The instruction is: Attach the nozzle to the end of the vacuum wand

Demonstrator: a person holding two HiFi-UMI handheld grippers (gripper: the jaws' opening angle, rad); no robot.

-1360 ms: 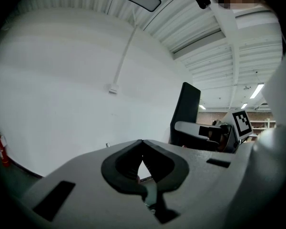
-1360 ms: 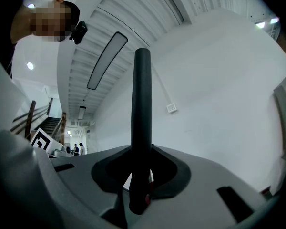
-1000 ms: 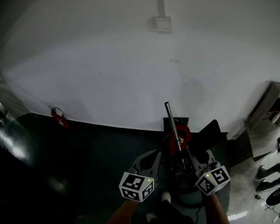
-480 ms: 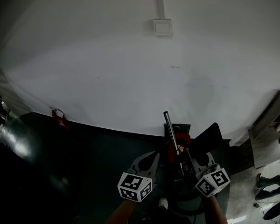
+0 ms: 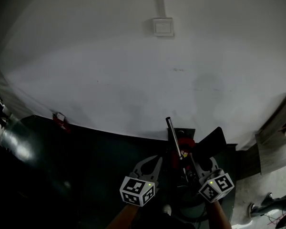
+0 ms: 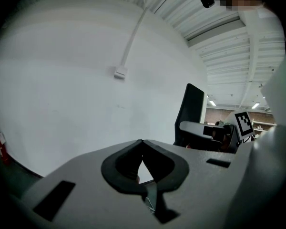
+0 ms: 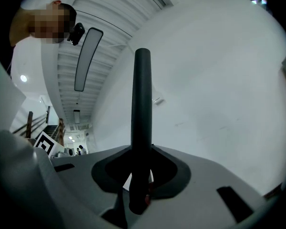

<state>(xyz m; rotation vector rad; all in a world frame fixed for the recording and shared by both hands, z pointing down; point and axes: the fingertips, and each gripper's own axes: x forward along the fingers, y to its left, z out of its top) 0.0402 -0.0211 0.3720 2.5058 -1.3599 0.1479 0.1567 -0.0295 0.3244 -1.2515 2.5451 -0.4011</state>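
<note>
My right gripper (image 5: 206, 165) is shut on the vacuum wand (image 5: 174, 137), a thin metal tube that slants up toward the white wall. In the right gripper view the wand (image 7: 142, 109) rises as a dark tube from between the jaws of the right gripper (image 7: 139, 175). A red vacuum body (image 5: 185, 144) sits around the wand's lower part. My left gripper (image 5: 155, 162) hangs just left of it. In the left gripper view the left gripper (image 6: 142, 143) has its jaws together with nothing in them. I cannot pick out a nozzle in the dark lower area.
A white wall (image 5: 109, 80) fills the view, with a switch box (image 5: 162, 26) and a conduit above it. A red extinguisher (image 5: 61, 119) stands at the wall's base on the left. A black upright panel (image 5: 214, 138) and a grey cabinet (image 5: 276, 125) are on the right.
Both grippers and the wand have moved closer to the wall together. The feet and floor items at the lower right have slid almost out of view.
</note>
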